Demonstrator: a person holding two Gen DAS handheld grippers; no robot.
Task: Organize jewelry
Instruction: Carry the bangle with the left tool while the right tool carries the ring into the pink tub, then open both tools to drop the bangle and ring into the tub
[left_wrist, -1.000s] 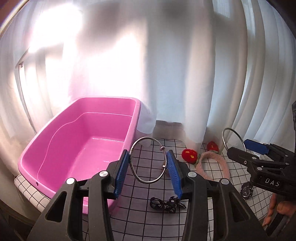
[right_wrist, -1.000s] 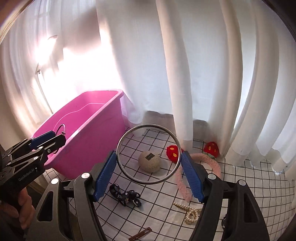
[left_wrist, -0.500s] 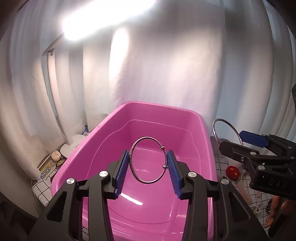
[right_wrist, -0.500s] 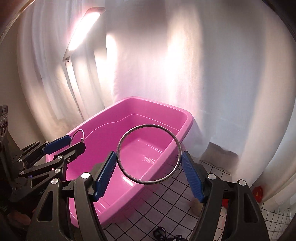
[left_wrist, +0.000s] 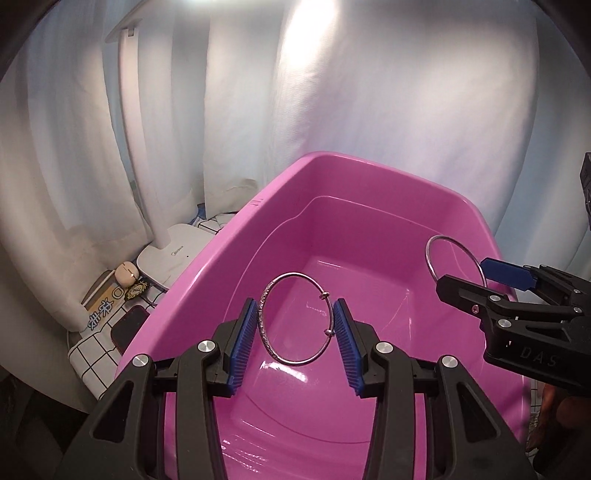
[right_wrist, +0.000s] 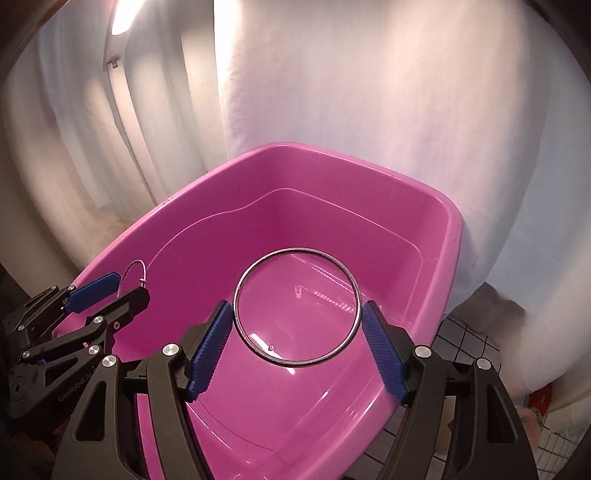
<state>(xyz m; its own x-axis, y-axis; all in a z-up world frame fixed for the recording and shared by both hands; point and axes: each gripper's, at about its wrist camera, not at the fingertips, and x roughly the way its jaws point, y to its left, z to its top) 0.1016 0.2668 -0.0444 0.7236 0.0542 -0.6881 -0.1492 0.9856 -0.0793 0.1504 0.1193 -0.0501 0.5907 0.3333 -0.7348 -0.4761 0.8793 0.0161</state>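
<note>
Both grippers are held over a pink tub (left_wrist: 258, 206), each clamped across a metal ring. Between the blue pads of the left gripper (left_wrist: 297, 330), low in the middle of the left wrist view, a thin silver bangle (left_wrist: 271, 350) is pinched upright by its two outer edges; two small beads sit on its right side, and part of its band looks textured. In the right wrist view, the right gripper (right_wrist: 297, 341) is closed on a larger, plain dark ring (right_wrist: 354, 291) at the widest points of its circle. No jewelry is seen on the glossy tub floor.

Both rings are judged light, stiff and slippery. With only two narrow contact lines on smooth round wire, either one could swivel or spring out if squeezed unevenly, so the hold is best kept straight across the diameter, clear of the bangle's beads. Being thin, the bangle could be bent by a hard squeeze. Once released, each ring is likely to clatter and roll on the slick plastic, so a low release near the tub floor seems wiser.

At the left edge of the left wrist view, a white lamp base (left_wrist: 173, 251) and small items are seen on a checked cloth (left_wrist: 92, 354), beside the tub
</note>
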